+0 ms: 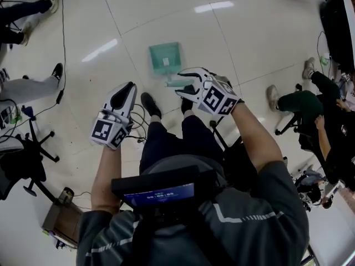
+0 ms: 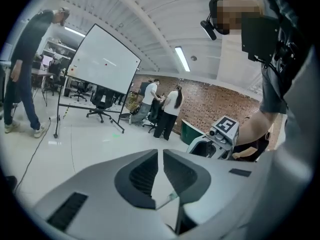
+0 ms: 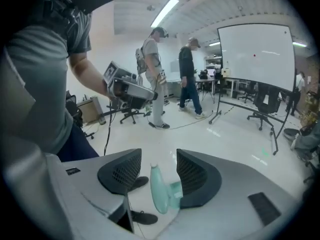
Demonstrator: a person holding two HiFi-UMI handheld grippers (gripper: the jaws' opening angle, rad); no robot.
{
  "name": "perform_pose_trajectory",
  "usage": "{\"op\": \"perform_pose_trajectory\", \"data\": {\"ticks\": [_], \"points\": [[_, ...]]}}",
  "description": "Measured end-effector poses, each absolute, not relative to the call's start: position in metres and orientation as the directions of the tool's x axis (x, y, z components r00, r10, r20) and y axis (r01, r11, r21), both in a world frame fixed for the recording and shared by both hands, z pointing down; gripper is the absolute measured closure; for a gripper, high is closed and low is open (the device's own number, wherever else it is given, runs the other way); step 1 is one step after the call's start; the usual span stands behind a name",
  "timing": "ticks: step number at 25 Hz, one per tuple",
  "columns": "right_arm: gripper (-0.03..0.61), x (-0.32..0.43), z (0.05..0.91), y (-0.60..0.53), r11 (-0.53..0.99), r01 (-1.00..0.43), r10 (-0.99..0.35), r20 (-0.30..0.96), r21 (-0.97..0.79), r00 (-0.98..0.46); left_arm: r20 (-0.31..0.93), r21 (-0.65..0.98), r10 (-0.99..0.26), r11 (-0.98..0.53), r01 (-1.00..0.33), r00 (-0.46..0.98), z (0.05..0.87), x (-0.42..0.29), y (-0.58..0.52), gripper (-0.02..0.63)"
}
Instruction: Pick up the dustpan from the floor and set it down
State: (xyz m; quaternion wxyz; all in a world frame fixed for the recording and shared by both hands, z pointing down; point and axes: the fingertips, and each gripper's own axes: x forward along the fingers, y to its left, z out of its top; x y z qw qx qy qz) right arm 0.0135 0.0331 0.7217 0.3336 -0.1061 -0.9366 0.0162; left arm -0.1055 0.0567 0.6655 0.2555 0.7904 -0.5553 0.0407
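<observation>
So the teal dustpan (image 1: pixel 164 58) is lying flat on the floor (image 1: pixel 233 37), just ahead of the right tool (image 1: pixel 187 83), with its handle (image 1: pixel 176 83) pointing back right into the tool's tip. From the right tool (image 3: pixel 159 156) itself, the jaws are spread wide and the dustpan (image 3: pixel 159 196) shows in the gap, closer to one jaw, but neither pad is squeezing it. The left tool (image 1: pixel 126 88) hangs off to the side, well clear of the pan, with its jaws (image 2: pixel 160 156) pretty much together and empty.
</observation>
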Motion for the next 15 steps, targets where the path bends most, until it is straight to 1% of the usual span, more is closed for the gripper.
{"op": "perform_pose_trajectory", "data": {"ticks": [5,6,9,12,14,15], "points": [[0.324,0.014,0.811,0.042,0.961,0.259,0.247,0.710,-0.094,-0.660,0.400,0.397,-0.827,-0.231,-0.888,0.394,0.749,-0.101,0.054,0.552],[0.324,0.014,0.823,0.039,0.959,0.267,0.255,0.720,-0.099,-0.646,0.411,0.406,-0.820,-0.227,-0.885,0.399,0.760,-0.100,0.050,0.567],[0.324,0.014,0.847,0.035,0.955,0.279,0.261,0.739,-0.103,-0.622,0.433,0.425,-0.804,-0.217,-0.879,0.408,0.781,-0.094,0.051,0.581],[0.325,0.016,0.859,0.039,0.957,0.273,0.252,0.743,-0.097,-0.620,0.443,0.436,-0.799,-0.204,-0.876,0.407,0.788,-0.088,0.062,0.581],[0.342,0.015,0.865,0.038,0.958,0.271,0.247,0.744,-0.092,-0.621,0.446,0.439,-0.798,-0.200,-0.876,0.406,0.790,-0.088,0.065,0.581],[0.373,0.012,0.867,0.035,0.959,0.271,0.244,0.744,-0.088,-0.622,0.448,0.440,-0.797,-0.198,-0.876,0.405,0.791,-0.091,0.064,0.581]]}}
